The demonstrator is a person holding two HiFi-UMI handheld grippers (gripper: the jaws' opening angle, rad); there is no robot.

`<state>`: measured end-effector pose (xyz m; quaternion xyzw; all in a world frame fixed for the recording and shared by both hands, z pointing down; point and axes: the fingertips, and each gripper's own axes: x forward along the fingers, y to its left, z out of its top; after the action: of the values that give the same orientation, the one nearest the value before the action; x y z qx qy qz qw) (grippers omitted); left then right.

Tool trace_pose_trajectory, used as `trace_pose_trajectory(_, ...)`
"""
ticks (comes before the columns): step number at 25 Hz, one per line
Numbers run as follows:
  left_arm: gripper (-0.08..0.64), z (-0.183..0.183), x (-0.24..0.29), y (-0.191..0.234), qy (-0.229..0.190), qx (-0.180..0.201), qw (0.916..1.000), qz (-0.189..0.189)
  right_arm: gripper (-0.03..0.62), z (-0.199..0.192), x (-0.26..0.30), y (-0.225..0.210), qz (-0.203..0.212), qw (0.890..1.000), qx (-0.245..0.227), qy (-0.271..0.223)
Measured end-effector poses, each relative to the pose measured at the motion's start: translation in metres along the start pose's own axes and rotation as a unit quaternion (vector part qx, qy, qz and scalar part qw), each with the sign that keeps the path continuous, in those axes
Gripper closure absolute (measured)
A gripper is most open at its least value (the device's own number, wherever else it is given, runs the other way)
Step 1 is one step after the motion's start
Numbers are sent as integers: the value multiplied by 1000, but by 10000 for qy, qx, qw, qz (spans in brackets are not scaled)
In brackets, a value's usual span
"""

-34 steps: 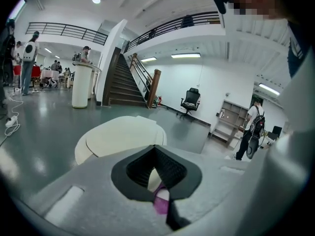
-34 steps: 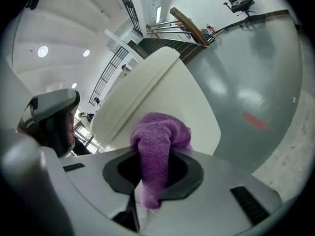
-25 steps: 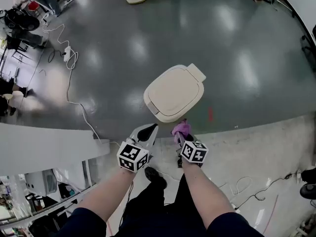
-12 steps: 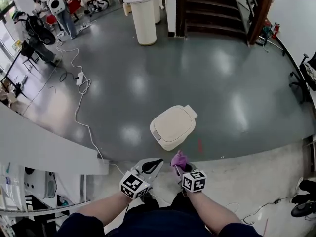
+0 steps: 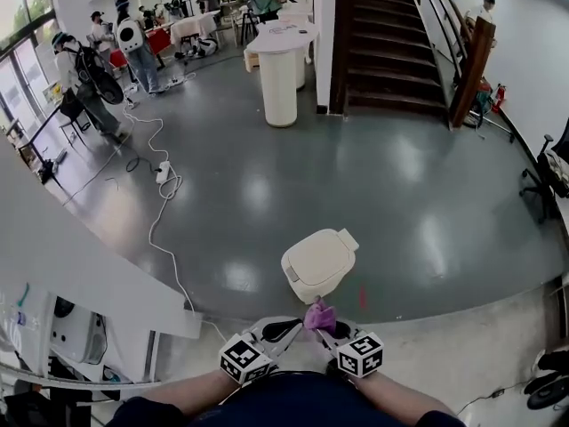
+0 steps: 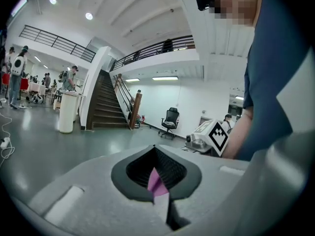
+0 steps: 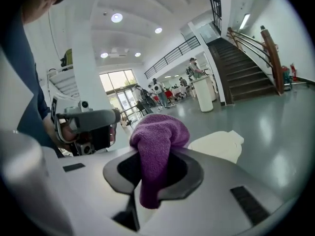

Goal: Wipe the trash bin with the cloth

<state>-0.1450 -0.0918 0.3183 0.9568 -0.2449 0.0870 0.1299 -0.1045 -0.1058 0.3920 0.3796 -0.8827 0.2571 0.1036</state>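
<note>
Gripping cloth [image 7: 158,137] bunched lengthwise along right claw [image 7: 151,177], pointing toward trash bin [image 5: 318,261]

Big open lab or office hall. Glossy grey floor [image 5: 400,203], dark staircase [image 5: 391,52]. Left of staircase: white round stand [image 5: 279,78], people [image 5: 133,38] by tables. Right: office chair [image 5: 544,172].

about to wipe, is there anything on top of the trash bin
Nothing shows on top of the trash bin. It is shut, so its inside is covered. The purple cloth is off it, clamped in the right gripper.
</note>
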Motion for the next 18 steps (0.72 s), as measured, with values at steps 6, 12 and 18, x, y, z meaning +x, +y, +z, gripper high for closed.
trace_pose_trajectory(6, 572, 39, -9, -9, -387, 428, 9983, -8, 515, 64, -25, 33, 269, 9950, -810, -516)
trace_pose_trajectory(12, 572, 68, -12, -32, -591, 629, 9962, -152, 515, 90, -44, 60, 472, 9893, -1177, -720)
trace_pose_trajectory(18, 572, 70, -14, -42, -655, 618, 9958, -172, 515, 93, -54, 67, 379, 9871, -1284, -878)
